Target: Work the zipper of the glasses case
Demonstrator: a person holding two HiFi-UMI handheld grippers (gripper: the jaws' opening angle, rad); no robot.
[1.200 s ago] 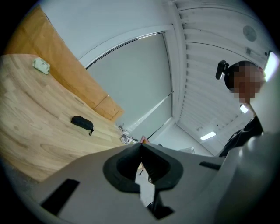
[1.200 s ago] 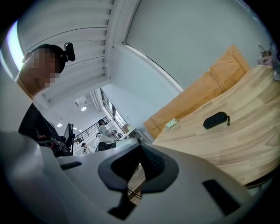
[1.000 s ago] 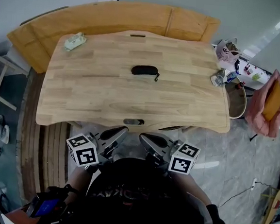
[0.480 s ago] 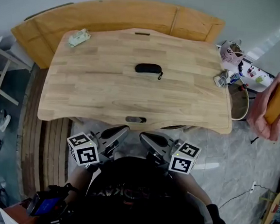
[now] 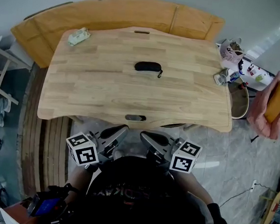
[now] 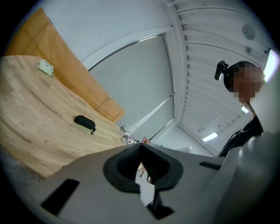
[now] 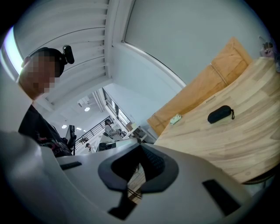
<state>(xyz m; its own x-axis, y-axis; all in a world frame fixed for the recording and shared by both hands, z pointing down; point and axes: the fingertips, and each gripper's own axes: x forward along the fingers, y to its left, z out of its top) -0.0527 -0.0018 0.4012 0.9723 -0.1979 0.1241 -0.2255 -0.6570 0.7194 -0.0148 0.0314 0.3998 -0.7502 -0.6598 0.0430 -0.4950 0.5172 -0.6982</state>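
Both tools are shut tight and empty. On the left gripper (image 6: 141,146) I see the dark pads meeting at their tips, with only background showing through the slit lower down. The right gripper (image 7: 140,147) reads the same: pads together, nothing between them. From the head view I have them held low and close to the body, just above a dark shirt (image 5: 132,196). They are angled inward toward each other, with the left marker cube (image 5: 82,149) and the right marker cube (image 5: 185,157) on the outer sides. They hang over the floor, short of the table (image 5: 107,94) and not touching it. The near edge of that pale wooden table has a small dark slot (image 5: 135,117) at its middle. Farther out, around the centre of the tabletop and well apart from both grippers, lies the glasses case (image 5: 148,66). It is a black oval pouch resting flat, with its long side running across my view. A short loop (image 5: 159,75) trails from its right end. From here I cannot tell whether its zipper is open or closed. Near the far left corner of the tabletop sits a small pale green packet (image 5: 79,36). At the table's right rim there is a little heap of clutter (image 5: 221,78), too small for me to sort out. Just past that edge stands a pink bag (image 5: 272,103). Behind the table a curved wooden bench (image 5: 114,12) runs along the pale wall.
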